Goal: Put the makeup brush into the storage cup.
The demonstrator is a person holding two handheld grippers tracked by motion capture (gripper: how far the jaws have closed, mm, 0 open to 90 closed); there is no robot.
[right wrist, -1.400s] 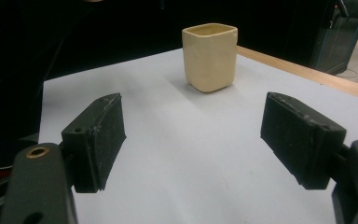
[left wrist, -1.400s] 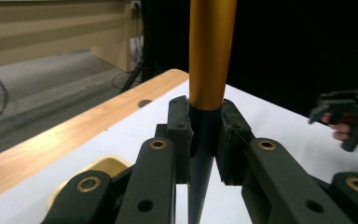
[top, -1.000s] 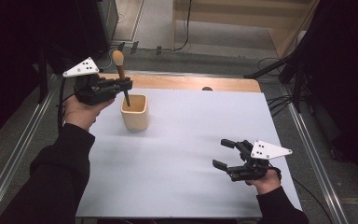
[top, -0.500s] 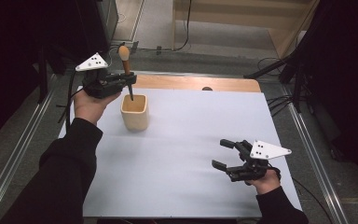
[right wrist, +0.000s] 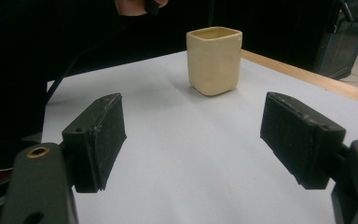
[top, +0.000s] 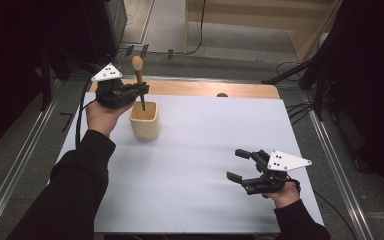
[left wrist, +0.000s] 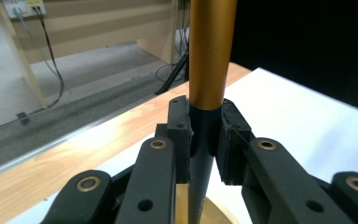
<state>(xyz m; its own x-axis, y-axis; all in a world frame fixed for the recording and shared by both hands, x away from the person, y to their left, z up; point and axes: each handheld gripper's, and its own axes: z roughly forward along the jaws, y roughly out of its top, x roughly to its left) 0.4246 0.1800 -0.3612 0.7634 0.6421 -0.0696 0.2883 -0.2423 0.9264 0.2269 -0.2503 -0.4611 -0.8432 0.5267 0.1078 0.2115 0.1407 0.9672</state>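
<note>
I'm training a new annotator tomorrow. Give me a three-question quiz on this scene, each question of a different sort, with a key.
1. True or false: the left gripper is shut on the tool, which stands upright over the cream cup.
2. Multiple choice: the right gripper is A) shut on the cup, B) open near the white sheet with nothing between its fingers, C) holding the tool.
3. Fill in: the part of the tool between the left gripper's fingers is ____ in colour, below the golden part.

Key: 1 true; 2 B; 3 dark grey.
</note>
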